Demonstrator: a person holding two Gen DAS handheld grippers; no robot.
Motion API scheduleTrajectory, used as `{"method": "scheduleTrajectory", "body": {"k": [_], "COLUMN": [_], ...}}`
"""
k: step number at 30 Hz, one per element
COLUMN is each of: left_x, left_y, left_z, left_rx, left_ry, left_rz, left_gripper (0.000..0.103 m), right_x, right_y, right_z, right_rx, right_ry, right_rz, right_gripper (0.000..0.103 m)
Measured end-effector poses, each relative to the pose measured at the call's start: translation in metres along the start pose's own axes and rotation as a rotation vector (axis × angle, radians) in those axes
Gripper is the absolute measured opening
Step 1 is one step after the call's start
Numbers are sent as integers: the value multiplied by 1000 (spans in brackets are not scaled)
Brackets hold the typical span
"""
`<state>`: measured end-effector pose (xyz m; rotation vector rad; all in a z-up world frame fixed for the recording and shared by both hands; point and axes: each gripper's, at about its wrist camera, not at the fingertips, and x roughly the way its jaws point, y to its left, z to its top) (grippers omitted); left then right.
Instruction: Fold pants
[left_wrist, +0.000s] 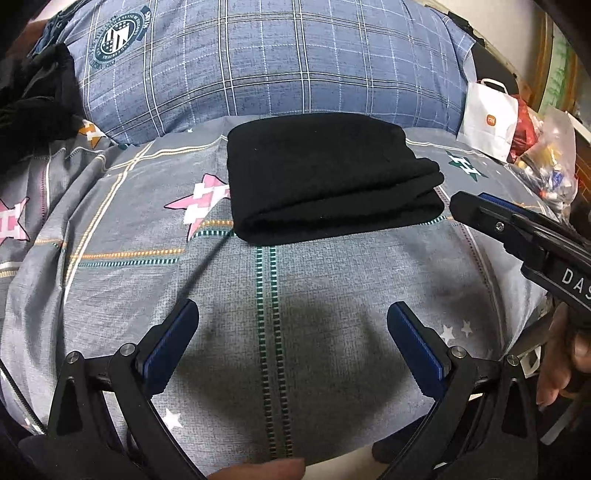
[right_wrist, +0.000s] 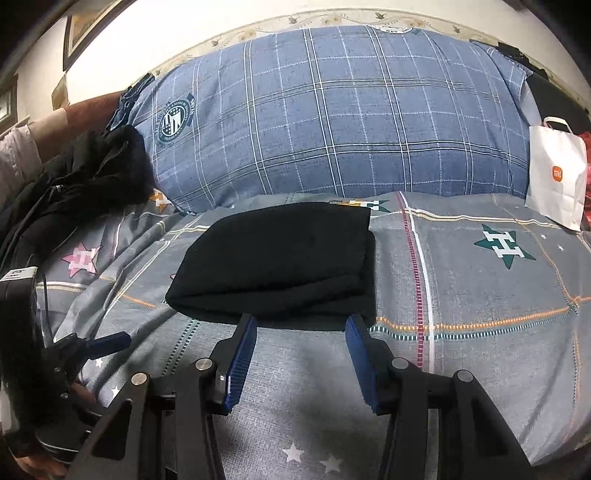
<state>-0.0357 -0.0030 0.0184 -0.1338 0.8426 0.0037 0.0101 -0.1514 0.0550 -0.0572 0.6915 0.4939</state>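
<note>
I see pants (left_wrist: 325, 177) folded on bed (left_wrist: 295, 295); left gripper (left_wrist: 293, 317) and right gripper (right_wrist: 301, 328) both released, empty.

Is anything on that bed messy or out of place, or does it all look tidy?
Mostly tidy. The black pants lie folded in a compact stack on the grey bedspread. The one untidy spot is a heap of dark clothing bunched at the left beside the blue plaid pillow. Nothing looks spilled or damaged.
</note>
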Motion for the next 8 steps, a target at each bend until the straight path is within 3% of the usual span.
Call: {"method": "scheduleTrajectory", "body": {"k": [8], "left_x": [-1], "left_y": [0], "left_z": [-2], "left_rx": [3], "left_ry": [-14], "left_rz": [25], "left_gripper": [103], "right_x": [-1], "right_y": [3], "right_z": [-1], "right_rx": [-7], "right_ry": [0], "right_rz": [5], "right_gripper": [48]}}
